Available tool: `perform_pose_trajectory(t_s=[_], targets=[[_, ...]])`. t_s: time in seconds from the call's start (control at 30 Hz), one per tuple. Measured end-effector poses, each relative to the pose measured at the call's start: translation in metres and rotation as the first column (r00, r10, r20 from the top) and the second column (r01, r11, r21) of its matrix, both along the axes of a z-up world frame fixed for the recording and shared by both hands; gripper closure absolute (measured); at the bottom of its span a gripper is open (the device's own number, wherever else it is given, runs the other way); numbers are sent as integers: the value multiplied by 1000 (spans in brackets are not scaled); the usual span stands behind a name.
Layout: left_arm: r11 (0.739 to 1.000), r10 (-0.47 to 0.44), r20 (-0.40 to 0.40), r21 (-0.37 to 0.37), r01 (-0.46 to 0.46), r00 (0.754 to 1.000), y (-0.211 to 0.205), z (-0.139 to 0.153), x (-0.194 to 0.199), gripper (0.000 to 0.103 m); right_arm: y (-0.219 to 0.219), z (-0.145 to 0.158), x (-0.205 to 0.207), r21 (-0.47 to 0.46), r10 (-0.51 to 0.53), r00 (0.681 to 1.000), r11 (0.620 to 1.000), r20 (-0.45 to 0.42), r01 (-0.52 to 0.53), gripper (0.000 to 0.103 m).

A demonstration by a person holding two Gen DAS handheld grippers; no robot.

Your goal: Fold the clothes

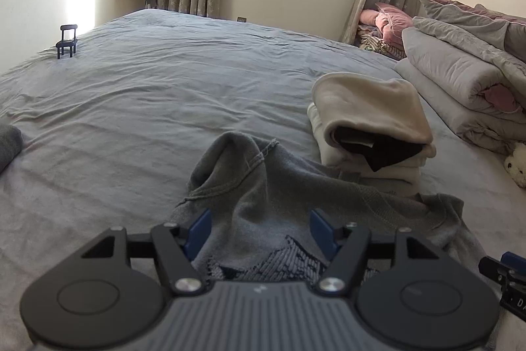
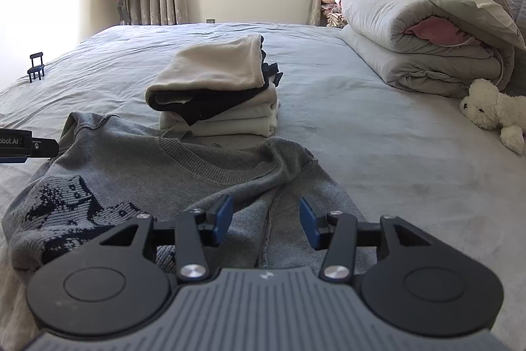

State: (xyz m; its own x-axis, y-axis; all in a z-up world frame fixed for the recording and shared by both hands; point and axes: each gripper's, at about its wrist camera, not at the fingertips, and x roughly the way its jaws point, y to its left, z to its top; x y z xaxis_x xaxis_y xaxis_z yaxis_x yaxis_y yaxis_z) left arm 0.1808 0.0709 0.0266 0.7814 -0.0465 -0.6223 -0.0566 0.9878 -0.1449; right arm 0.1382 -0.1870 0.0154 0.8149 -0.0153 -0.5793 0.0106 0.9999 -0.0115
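Observation:
A grey sweater (image 1: 263,186) with a dark knitted pattern lies partly folded on the bed, its shoulder humped up. My left gripper (image 1: 259,229) stands open above it, blue pads apart, nothing between them. In the right wrist view the same sweater (image 2: 197,166) shows its ribbed collar. My right gripper (image 2: 266,219) stands open over the sweater's right shoulder, pads clear of the cloth. The left gripper's tip (image 2: 29,143) shows at that view's left edge. Behind the sweater stands a stack of folded clothes (image 2: 217,94), beige on top.
The grey bed sheet (image 1: 164,87) spreads wide to the left and back. A rolled grey duvet (image 2: 420,32) lies at the right with a white plush toy (image 2: 493,111) beside it. A small black chair model (image 1: 67,41) stands at the far left. Another grey cloth (image 1: 10,143) peeks in left.

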Motion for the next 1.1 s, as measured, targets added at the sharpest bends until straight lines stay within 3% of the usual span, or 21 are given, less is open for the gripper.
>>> perform_pose_trajectory(t_s=[0.37,0.7,0.87,1.1], targets=[[999,5,-25,-39,-6,1000,20,-1,-48,33,3,3,-44,94,20,1000,995,-19,-18,51],[993,-10,-84,-116,0,996,45,-20,-89,33,16,-8,-82,154,42,998,987,-54,-34,51],[989,-46,-123,-143,28,991,56,-34,-104,44,34,-8,-100,162,112,993,981,-44,-104,51],[979,-101,-94,-185,83,990,67,-50,-98,56,68,-15,-110,207,266,964,944,-13,-258,53]])
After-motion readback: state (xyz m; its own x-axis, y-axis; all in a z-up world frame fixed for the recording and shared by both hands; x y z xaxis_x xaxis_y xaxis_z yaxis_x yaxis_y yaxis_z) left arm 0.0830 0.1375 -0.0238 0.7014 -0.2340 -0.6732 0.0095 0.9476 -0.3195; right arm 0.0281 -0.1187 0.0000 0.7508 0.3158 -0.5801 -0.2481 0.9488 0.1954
